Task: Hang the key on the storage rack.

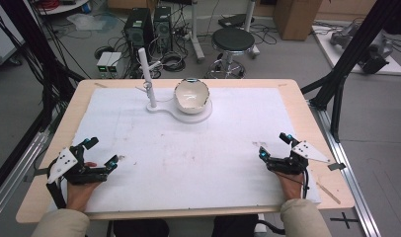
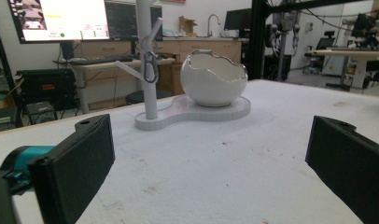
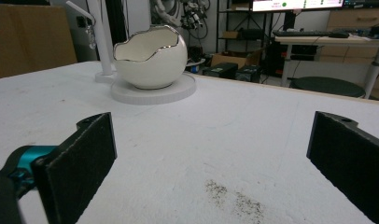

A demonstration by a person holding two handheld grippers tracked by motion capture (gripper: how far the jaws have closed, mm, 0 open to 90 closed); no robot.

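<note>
While both claws rest at the lower edge of the high view, the things they face stand together in the upper middle of that frame — a white egg-shaped bowl (image 1: 191, 95) with a jagged rim, seated on a flat white base (image 1: 198, 114), and beside it, to the frame's left, a slim white stand (image 1: 147, 79) with short branches rising from the same base. A small metal ring or clasp (image 2: 150, 67) hangs on one branch; what it is exactly I cannot tell.

The left claw (image 1: 102, 154) sits at the lower left of the high view, its jaws spread wide and holding nothing. The right claw (image 1: 275, 146) sits at the lower right, jaws likewise wide apart and empty.

What matters for a reach is the bearing. From the left claw the stand lies ahead and toward the frame's right; in the left gripper view it rises upper centre-left, with the bowl just right of it. From the right claw the bowl (image 3: 150, 58) comes first, upper left in the right gripper view, with the stand behind it. So the left claw looks better placed for the stand, the right for the bowl — both well apart from their targets across the bare white bench (image 1: 188, 158). The stand's long axis is upright.
</note>
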